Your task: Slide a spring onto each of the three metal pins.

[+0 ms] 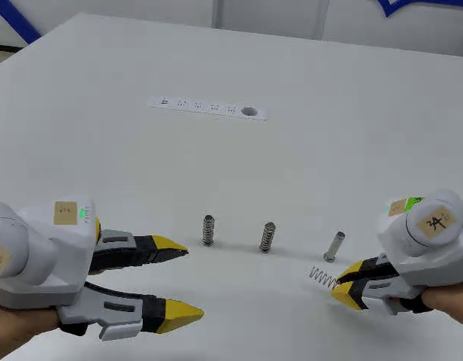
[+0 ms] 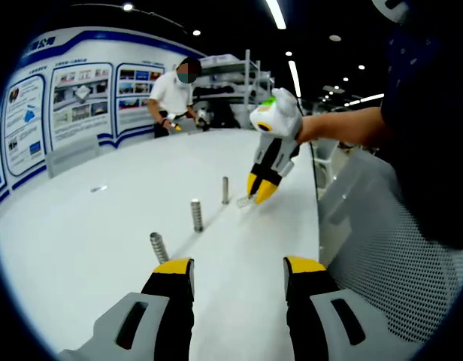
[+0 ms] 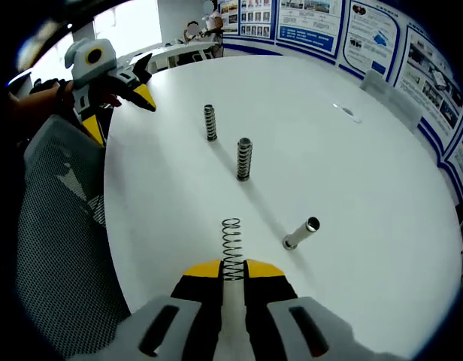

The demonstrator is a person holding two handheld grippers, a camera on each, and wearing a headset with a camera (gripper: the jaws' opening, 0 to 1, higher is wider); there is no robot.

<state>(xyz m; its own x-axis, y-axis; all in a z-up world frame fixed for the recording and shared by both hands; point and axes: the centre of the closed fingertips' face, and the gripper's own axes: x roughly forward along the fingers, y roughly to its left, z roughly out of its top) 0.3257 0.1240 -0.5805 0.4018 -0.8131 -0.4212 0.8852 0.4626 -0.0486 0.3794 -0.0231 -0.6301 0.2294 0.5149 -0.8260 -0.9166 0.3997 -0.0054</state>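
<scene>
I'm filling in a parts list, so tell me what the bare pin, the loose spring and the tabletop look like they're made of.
Bare pin: likely metal, smooth and silvery, with a bright glint at its end.
Loose spring, pinched in the right gripper: thin grey wire in open coils, probably steel.
Tabletop: white, smooth, softly matte. It could be laminate or a painted surface; the look leaves that open.

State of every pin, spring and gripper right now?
Left silver metal pin: upright, spring on.
Middle silver metal pin: upright, spring on.
Right silver metal pin: upright, bare.
Loose thin wire spring: off the pins, one end clamped.
Right gripper: shut on that spring.
Left gripper: open, empty.
</scene>
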